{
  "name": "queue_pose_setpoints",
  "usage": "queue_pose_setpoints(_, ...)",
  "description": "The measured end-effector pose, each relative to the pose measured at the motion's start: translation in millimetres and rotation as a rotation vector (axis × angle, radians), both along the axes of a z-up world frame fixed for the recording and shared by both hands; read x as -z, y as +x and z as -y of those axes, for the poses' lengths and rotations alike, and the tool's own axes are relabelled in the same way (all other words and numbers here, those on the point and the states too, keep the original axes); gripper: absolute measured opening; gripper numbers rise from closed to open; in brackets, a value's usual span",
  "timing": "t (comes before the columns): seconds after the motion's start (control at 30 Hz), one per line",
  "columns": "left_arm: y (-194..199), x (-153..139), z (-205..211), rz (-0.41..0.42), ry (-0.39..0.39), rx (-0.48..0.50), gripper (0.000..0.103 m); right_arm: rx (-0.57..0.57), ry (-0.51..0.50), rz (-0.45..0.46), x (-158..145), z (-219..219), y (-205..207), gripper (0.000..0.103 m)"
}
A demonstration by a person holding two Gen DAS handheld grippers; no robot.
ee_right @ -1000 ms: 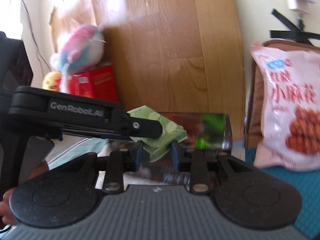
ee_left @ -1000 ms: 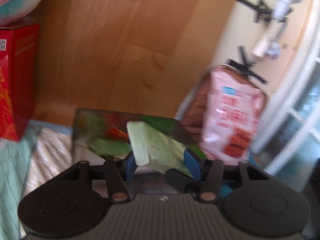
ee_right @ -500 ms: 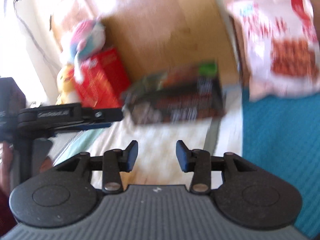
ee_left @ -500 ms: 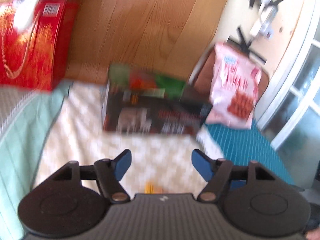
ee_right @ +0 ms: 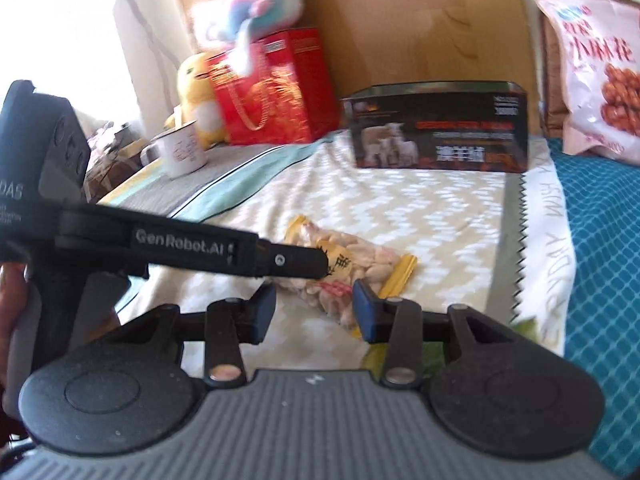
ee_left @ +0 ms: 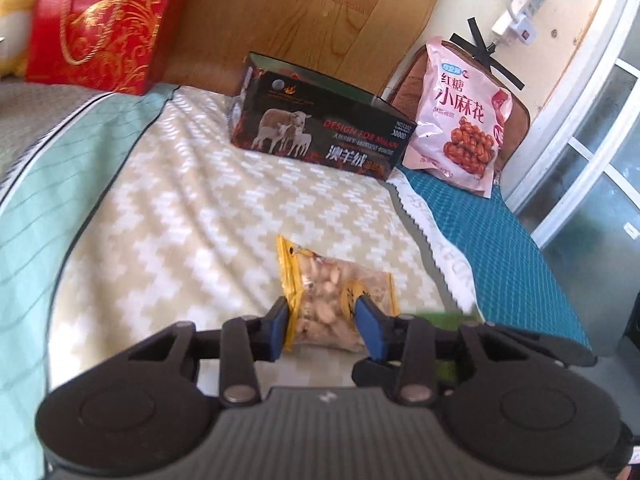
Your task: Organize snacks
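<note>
Spreading across the whole scene is a bed cover (ee_left: 192, 216) in a cream zigzag weave, with a teal checked cloth (ee_left: 500, 240) along its right side. At the far edge, against the wooden headboard, a red gift box (ee_left: 100, 24) stands on the left. The dark open-topped box (ee_left: 320, 128) printed with sheep sits in the middle, and it looks like the place where snacks are being gathered. Leaning upright to its right is a big pink snack bag (ee_left: 460, 120). A white mug (ee_right: 184, 152) stands far left in the right wrist view.

Smallest, and nearest, is the clear peanut packet (ee_left: 336, 300) with yellow ends, lying flat on the zigzag cover well short of the dark box. The left gripper (ee_left: 324, 328) has its blue pads on either side of the packet, jaws parted and about closing on it; firm contact is hard to confirm, so I judge it not yet gripped. The right gripper (ee_right: 314, 310) hangs just beside the same packet with its jaws apart and nothing between them.

The step in hand seems to be picking up this packet. Next, the left jaws need to close across its middle without crushing the nuts, then lift and carry it far to the dark box.
</note>
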State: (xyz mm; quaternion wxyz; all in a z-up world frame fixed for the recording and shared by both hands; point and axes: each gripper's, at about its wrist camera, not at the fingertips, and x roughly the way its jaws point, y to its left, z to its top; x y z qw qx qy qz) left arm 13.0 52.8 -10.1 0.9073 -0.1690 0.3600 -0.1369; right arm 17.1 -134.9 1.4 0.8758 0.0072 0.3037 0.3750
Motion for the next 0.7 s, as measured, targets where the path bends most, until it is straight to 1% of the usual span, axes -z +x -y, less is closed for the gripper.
queue_pose_setpoints(0.07,-14,1,0,0.019,0.018,-0.008,0.036,-0.014,0.012,0.009,3,2,-12,0.046)
queue_pose_setpoints(0.1,-21,1,2,0.032,0.036,-0.014,0.038,-0.019,0.022,0.008,4,1,-14,0.047)
queue_pose_setpoints(0.2,-33,3,8,0.069,0.091,-0.033,0.041,-0.013,0.064,-0.034,9,6,-16,0.046)
queue_pose_setpoints(0.23,-36,4,10,0.082,0.108,-0.039,0.041,0.000,0.081,-0.034,8,9,-15,0.046)
queue_pose_setpoints(0.33,-42,6,17,0.113,0.143,-0.058,0.042,0.041,0.110,0.010,5,17,-22,0.050)
queue_pose_setpoints(0.37,-42,6,18,0.119,0.150,-0.063,0.042,0.055,0.100,0.011,5,17,-23,0.053)
queue_pose_setpoints(0.43,-43,6,19,0.119,0.154,-0.068,0.042,0.078,0.060,-0.015,9,16,-23,0.055)
queue_pose_setpoints(0.6,-42,5,16,0.110,0.146,-0.062,0.042,0.102,0.018,0.012,7,33,-38,0.055)
queue_pose_setpoints(0.7,-43,6,17,0.114,0.149,-0.060,0.043,0.136,-0.001,0.014,7,44,-31,0.053)
